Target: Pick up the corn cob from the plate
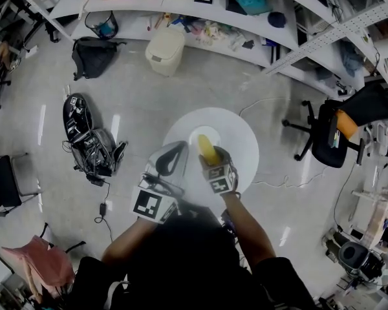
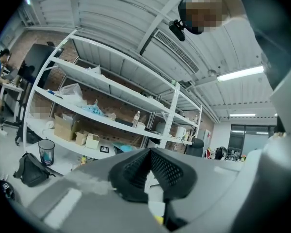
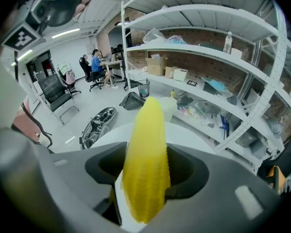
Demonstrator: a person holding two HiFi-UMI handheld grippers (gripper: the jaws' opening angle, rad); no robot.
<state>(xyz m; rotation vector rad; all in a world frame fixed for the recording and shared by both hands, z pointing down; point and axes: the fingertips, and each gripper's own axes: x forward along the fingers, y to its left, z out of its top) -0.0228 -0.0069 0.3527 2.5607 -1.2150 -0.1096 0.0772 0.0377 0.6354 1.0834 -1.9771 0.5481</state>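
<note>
The right gripper (image 3: 145, 178) has its two dark grey fingers (image 3: 189, 171) pinching a yellow, kernel-ribbed corn cob (image 3: 145, 164) about its middle; the cob runs lengthwise between them, its blunt end near the base of the fingers and its tapered tip reaching well beyond the fingertips; past that tip lies the round white desk (image 3: 194, 137). In the head view the same gripper (image 1: 213, 163) reaches over the desk (image 1: 239, 134), and the cob (image 1: 207, 146) sticks out ahead of the fingers, its far end over the near rim of the small round white plate (image 1: 195, 134); whether the cob touches the plate cannot be told from there.

The left gripper (image 2: 149, 171) has its black mesh-faced fingers (image 2: 172, 171) pressed together at the tips, with nothing caught between them; in the head view it (image 1: 171, 160) sits just to the left of the right gripper's fingers, at the desk's near left edge, apart from the cob.

Beyond both sets of fingers, across the grey floor, stand long white metal shelves (image 1: 258, 50); before them sit a cream lidded bin (image 1: 165, 50), a black backpack (image 1: 94, 57) and a wire-mesh waste basket (image 1: 103, 24); off to the right of the right fingers stands a black office chair (image 1: 326, 134).
</note>
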